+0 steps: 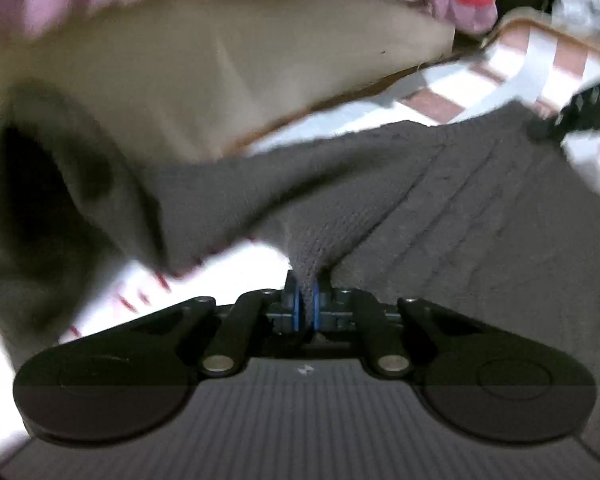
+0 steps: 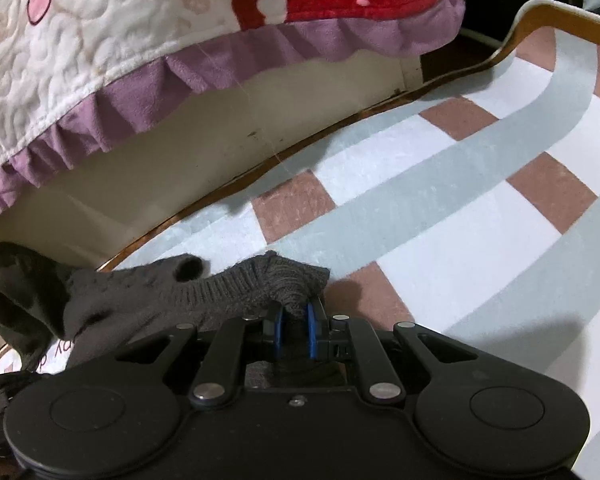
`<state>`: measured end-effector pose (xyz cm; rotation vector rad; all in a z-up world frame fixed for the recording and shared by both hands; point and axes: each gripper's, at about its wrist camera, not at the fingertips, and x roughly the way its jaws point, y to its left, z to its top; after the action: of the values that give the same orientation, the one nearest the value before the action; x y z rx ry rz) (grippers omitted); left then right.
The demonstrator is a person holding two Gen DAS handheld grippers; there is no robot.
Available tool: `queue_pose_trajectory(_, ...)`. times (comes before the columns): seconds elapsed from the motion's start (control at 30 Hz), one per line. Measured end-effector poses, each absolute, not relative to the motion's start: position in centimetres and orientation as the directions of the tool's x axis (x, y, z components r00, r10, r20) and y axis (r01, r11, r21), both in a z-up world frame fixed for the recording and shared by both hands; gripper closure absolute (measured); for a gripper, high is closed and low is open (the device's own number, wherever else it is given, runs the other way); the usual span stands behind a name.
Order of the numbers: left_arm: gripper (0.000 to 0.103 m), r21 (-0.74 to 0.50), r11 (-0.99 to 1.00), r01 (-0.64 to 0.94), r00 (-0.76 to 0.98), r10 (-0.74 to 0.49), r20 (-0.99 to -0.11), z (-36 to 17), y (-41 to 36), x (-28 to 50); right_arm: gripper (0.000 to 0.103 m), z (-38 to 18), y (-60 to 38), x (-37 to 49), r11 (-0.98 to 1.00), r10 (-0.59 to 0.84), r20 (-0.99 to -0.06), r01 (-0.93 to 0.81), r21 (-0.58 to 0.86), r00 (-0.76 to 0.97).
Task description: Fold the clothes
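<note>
**Both grippers pinch a grey knit garment over a checked mat**

The left gripper points steeply down, its blue-edged pads closed on a bunched fold of the grey sweater. The knit rises from the pads in a narrow neck, then spreads wide to the right, where ribbed rows run in long diagonal lines. The left view is smeared by blur.

The right gripper also tilts downward and is clamped on a thick lump of the same sweater, at a ribbed edge. From there the fabric trails left, low over the mat, to a dark open sleeve end.

Only the left view shows the sweater's broad body; in it a black gripper part enters at the right edge beside the sweater's far side. The sleeve opening looms large and dark at its left. Only the right view is sharp enough to show the mat's pattern: white, pale blue-grey and brown-pink squares with a brown border, its surface short and velvety.

Beyond the mat stands a bed with a cream side panel. A quilted white cover with a purple ruffle, a pink heart and a red cartoon patch hangs over it.
</note>
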<state>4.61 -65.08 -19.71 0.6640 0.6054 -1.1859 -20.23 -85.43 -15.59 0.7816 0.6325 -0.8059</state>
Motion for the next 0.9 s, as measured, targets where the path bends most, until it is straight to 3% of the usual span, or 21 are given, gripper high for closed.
queue_pose_trajectory(0.13, 0.098, 0.25, 0.326, 0.912, 0.405, -0.608, -0.683, -18.5, -66.0, 4.5, 0.092, -14.8, -85.5, -20.7, 0.48, -0.369, -0.704, 0.773, 0.415, 0.607)
queue_pose_trajectory(0.2, 0.095, 0.19, 0.393, 0.9, 0.395, -0.547, -0.738, -19.7, -66.7, 5.9, 0.092, -14.8, -85.8, -21.1, 0.471, -0.342, -0.674, 0.74, 0.48, 0.655)
queue_pose_trajectory(0.23, 0.09, 0.16, 0.427, 0.89, 0.39, -0.531, -0.752, -20.3, -66.8, 6.3, 0.09, -15.2, -86.0, -21.1, 0.459, -0.323, -0.679, 0.736, 0.498, 0.66)
queue_pose_trajectory(0.33, 0.056, 0.186, 0.473, 0.861, 0.44, -0.512, -0.738, -19.9, -66.2, 5.0, 0.072, -16.3, -86.4, -20.9, 0.417, -0.307, -0.744, 0.786, 0.455, 0.594)
queue_pose_trajectory(0.4, 0.055, 0.167, 0.498, 0.851, 0.447, -0.522, -0.726, -19.0, -65.0, 3.9, 0.072, -16.1, -86.5, -21.4, 0.381, -0.348, -0.772, 0.833, 0.402, 0.532)
queue_pose_trajectory(0.6, 0.058, -0.087, 0.525, 0.847, 0.302, -0.608, -0.734, -16.9, -58.5, 1.7, 0.068, -15.1, -85.9, -25.8, 0.202, -0.369, -0.745, 0.83, 0.519, 0.556)
queue_pose_trajectory(0.67, 0.058, -0.098, 0.55, 0.83, 0.302, -0.589, -0.749, -17.1, -56.1, 0.6, 0.053, -14.7, -84.2, -27.5, 0.152, -0.372, -0.733, 0.817, 0.557, 0.569)
queue_pose_trajectory(0.77, 0.058, -0.142, 0.585, 0.798, 0.28, -0.569, -0.773, -17.7, -52.7, -0.8, 0.046, -14.7, -81.1, -30.4, 0.088, -0.348, -0.707, 0.772, 0.629, 0.616)
queue_pose_trajectory(0.9, 0.057, -0.2, 0.633, 0.748, 0.254, -0.552, -0.794, -18.3, -49.2, -2.3, 0.045, -17.5, -77.3, -34.0, -0.129, -0.323, -0.695, 0.698, 0.705, 0.642)
